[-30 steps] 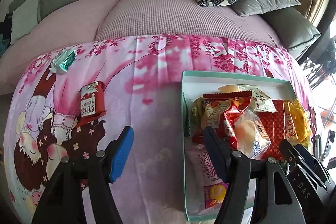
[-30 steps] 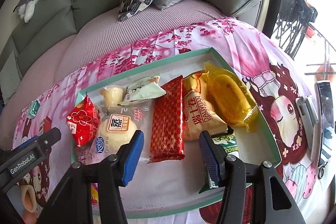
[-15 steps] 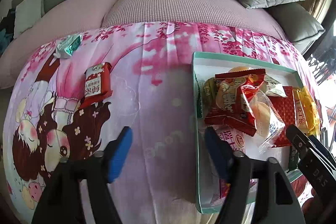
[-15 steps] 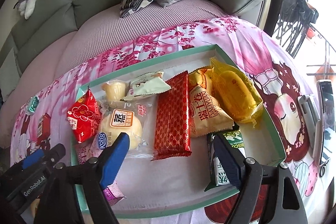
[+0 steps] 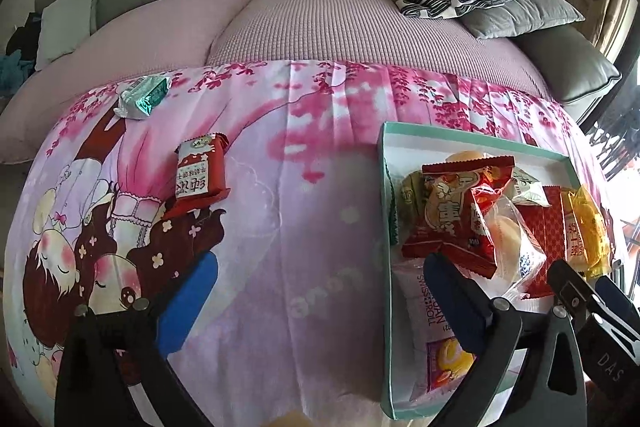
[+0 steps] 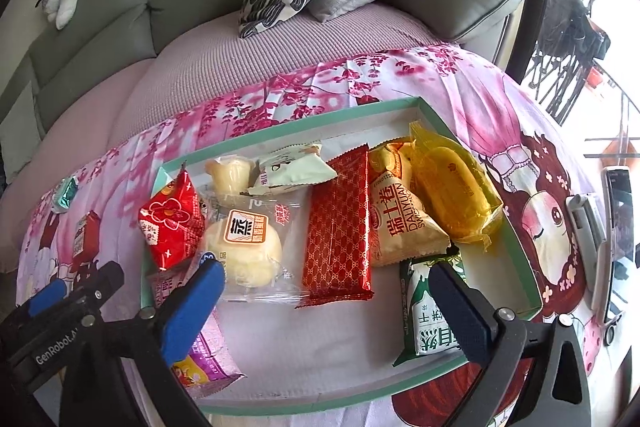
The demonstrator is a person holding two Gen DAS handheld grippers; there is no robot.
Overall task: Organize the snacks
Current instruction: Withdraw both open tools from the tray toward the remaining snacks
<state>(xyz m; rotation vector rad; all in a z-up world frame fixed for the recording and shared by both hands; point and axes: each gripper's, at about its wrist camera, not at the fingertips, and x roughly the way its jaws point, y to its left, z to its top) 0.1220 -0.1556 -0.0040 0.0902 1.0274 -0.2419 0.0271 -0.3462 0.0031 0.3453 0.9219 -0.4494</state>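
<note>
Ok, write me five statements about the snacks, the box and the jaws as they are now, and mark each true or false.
1. Two snacks lie on the printed cloth outside the box: true, the small red packet and the teal-wrapped sweet.
2. The left gripper holds the small red packet: false, its jaws are open and empty, having just been opening.
3. The long red patterned bar lies inside the teal-rimmed box: true.
4. The yellow-wrapped cake lies on the sofa cushion: false, it is in the box, beside the Swiss roll pack.
5. The right gripper has open jaws over the box, nothing between the pads: true.
</note>
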